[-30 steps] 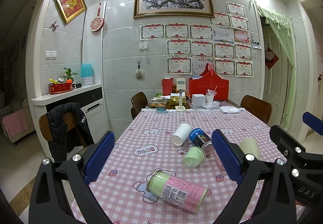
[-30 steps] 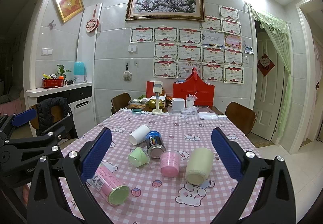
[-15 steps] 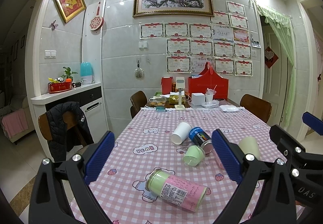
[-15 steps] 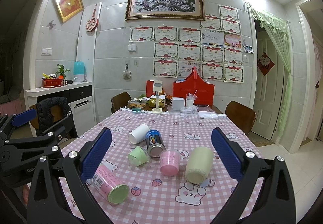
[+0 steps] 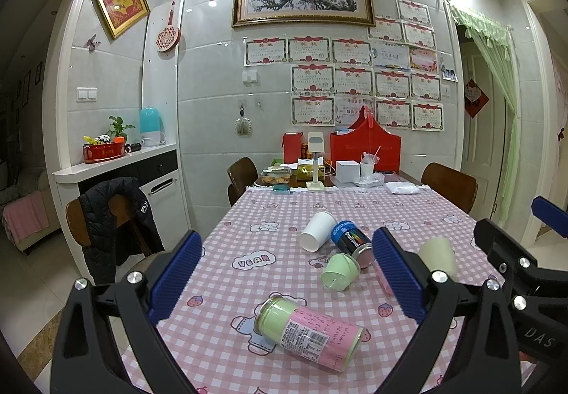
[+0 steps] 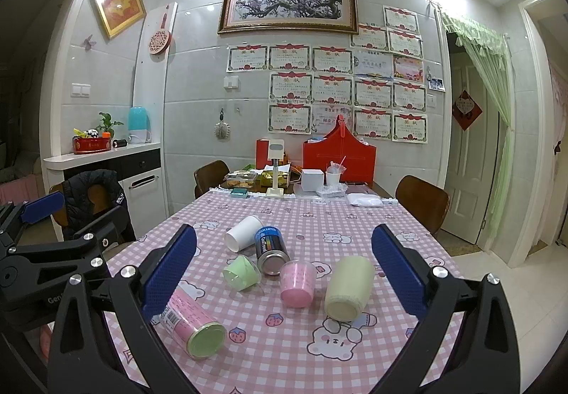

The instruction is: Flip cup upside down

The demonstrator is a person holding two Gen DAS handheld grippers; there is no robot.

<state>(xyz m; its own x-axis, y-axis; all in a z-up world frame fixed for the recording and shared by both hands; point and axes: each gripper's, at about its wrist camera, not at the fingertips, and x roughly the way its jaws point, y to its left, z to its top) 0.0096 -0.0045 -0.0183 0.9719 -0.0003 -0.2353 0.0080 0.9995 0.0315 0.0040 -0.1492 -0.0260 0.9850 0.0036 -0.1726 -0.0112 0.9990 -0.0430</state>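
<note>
Several cups and cans lie on their sides on the pink checked tablecloth (image 6: pixel 319 351). A white paper cup (image 6: pixel 243 233) (image 5: pixel 316 230), a small green cup (image 6: pixel 242 273) (image 5: pixel 339 271), a pink cup (image 6: pixel 297 284) and a cream cup (image 6: pixel 349 287) (image 5: pixel 437 255) lie in a cluster. My left gripper (image 5: pixel 284 282) is open and empty, above the near left of the table. My right gripper (image 6: pixel 284 278) is open and empty, held above the near edge, in front of the cups.
A blue and black can (image 6: pixel 270 249) lies among the cups. A pink-labelled can with a green end (image 6: pixel 193 324) (image 5: pixel 312 333) lies nearest. Red boxes (image 6: pixel 339 161) and clutter fill the far end. Chairs (image 6: pixel 422 204) stand around the table.
</note>
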